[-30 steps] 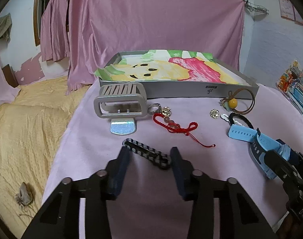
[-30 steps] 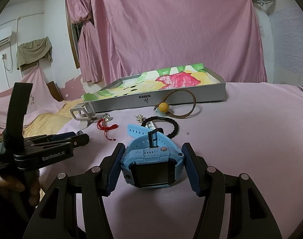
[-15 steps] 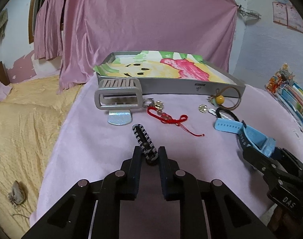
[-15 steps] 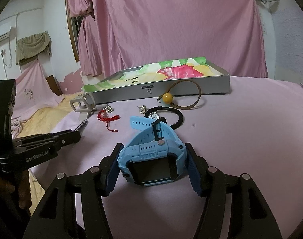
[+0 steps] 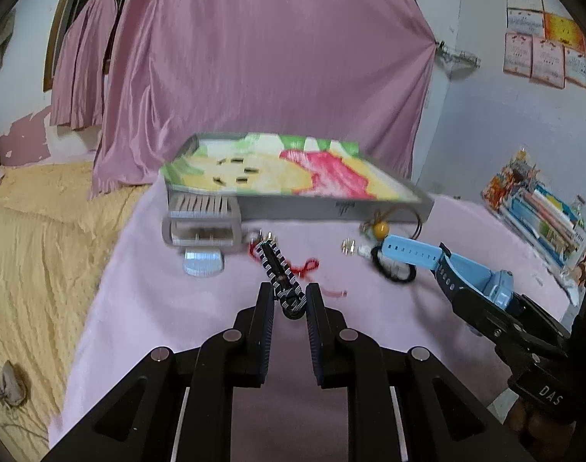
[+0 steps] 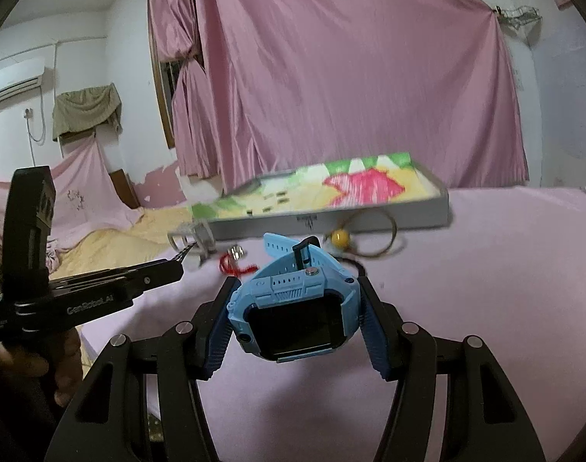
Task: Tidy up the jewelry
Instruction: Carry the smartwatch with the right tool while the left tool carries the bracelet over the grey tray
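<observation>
My left gripper (image 5: 289, 297) is shut on a black-and-white striped hair clip (image 5: 279, 271) and holds it above the pink tablecloth; it also shows in the right wrist view (image 6: 154, 274). My right gripper (image 6: 294, 304) is shut on a blue smartwatch (image 6: 296, 315), lifted off the table; the watch also shows in the left wrist view (image 5: 452, 263). A grey tray (image 5: 331, 204) with a colourful liner stands at the back. A red cord bracelet (image 5: 306, 267), a black hair tie (image 5: 393, 273), a brown loop with a yellow bead (image 5: 381, 228) and small earrings (image 5: 348, 246) lie before it.
A grey comb-like stand (image 5: 202, 227) on a silver base sits left of the tray. A yellow bedspread (image 5: 35, 238) lies left of the table. Books and papers (image 5: 539, 215) are stacked at the right. Pink curtains (image 5: 254, 57) hang behind.
My left gripper closed on the striped clip and lifted it forward. My right gripper raised the blue watch off the table and moved toward the tray.
</observation>
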### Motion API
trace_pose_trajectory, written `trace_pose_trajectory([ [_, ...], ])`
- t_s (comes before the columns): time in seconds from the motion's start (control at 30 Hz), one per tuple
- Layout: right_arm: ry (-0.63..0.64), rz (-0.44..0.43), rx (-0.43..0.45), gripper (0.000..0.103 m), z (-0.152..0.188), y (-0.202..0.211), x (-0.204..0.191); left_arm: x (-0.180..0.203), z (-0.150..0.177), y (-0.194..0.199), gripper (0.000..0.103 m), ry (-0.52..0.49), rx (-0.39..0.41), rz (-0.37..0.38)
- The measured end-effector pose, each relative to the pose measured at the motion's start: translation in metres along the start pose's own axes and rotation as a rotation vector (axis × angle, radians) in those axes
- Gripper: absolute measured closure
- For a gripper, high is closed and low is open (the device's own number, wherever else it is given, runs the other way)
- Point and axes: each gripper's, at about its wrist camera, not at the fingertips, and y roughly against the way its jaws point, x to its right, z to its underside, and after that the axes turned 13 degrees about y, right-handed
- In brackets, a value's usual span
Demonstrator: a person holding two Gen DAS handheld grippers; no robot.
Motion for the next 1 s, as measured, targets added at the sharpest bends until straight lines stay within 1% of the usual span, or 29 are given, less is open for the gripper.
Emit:
trace_pose_trajectory([
  [0.1, 0.0, -0.015, 0.02, 0.049, -0.018, -0.004, 0.006, 0.003, -0.015, 0.001, 0.087, -0.011, 0.031, 0.011],
  [0.23, 0.004, -0.037, 0.019, 0.049, -0.046, -0.025, 0.016, 0.003, -0.042, -0.003, 0.087, -0.022, 0.067, 0.008],
  [0.37, -0.001, -0.078, -0.01, 0.049, -0.074, -0.064, 0.022, -0.004, -0.072, -0.016, 0.087, -0.024, 0.082, 0.009],
  [0.5, 0.023, -0.078, -0.033, 0.049, -0.094, -0.106, 0.022, -0.015, -0.099, -0.036, 0.087, -0.013, 0.077, 0.016],
  [0.57, 0.011, -0.089, -0.053, 0.048, -0.101, -0.126, 0.023, -0.021, -0.113, -0.051, 0.087, -0.007, 0.06, 0.009],
  [0.67, -0.013, -0.1, -0.11, 0.048, -0.108, -0.162, 0.023, -0.031, -0.125, -0.071, 0.087, 0.006, 0.024, -0.002],
  [0.77, -0.033, -0.11, -0.164, 0.048, -0.107, -0.191, 0.021, -0.039, -0.129, -0.087, 0.087, 0.017, -0.013, -0.015],
  [0.87, -0.041, -0.111, -0.208, 0.048, -0.101, -0.209, 0.02, -0.051, -0.133, -0.106, 0.087, 0.049, -0.068, -0.03],
  [0.93, -0.042, -0.115, -0.237, 0.048, -0.096, -0.219, 0.019, -0.056, -0.133, -0.111, 0.087, 0.068, -0.08, -0.016],
  [1.0, -0.045, -0.113, -0.269, 0.048, -0.093, -0.227, 0.019, -0.059, -0.132, -0.118, 0.087, 0.074, -0.1, -0.02],
])
